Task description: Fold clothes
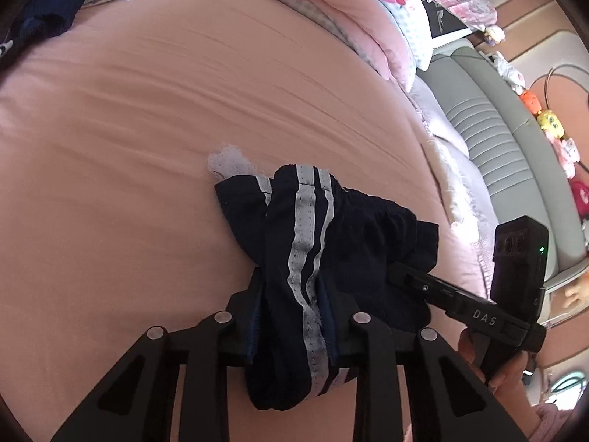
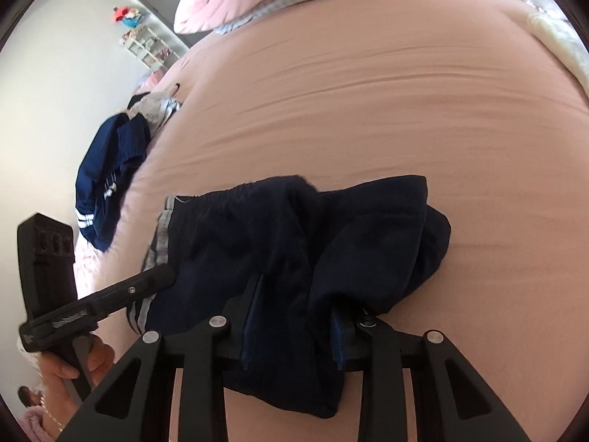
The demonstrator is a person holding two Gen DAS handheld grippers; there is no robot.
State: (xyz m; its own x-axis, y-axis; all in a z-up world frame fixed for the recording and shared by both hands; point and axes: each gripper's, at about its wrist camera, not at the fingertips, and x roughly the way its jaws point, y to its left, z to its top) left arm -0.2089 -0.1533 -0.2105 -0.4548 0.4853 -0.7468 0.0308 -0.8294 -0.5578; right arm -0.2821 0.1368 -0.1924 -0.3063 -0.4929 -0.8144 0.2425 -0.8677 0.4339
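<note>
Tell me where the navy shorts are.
The navy shorts lie bunched on the pink bedsheet, low centre in both views, gripped by left gripper and right gripper.

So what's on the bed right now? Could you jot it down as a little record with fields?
surface: pink bedsheet
garment in work: navy shorts with white side stripes, bunched
left gripper: shut on the striped side of the shorts
right gripper: shut on the plain navy side
other clothes: navy garment heaped at the bed edge
bedding: pink quilt at the head end
</note>
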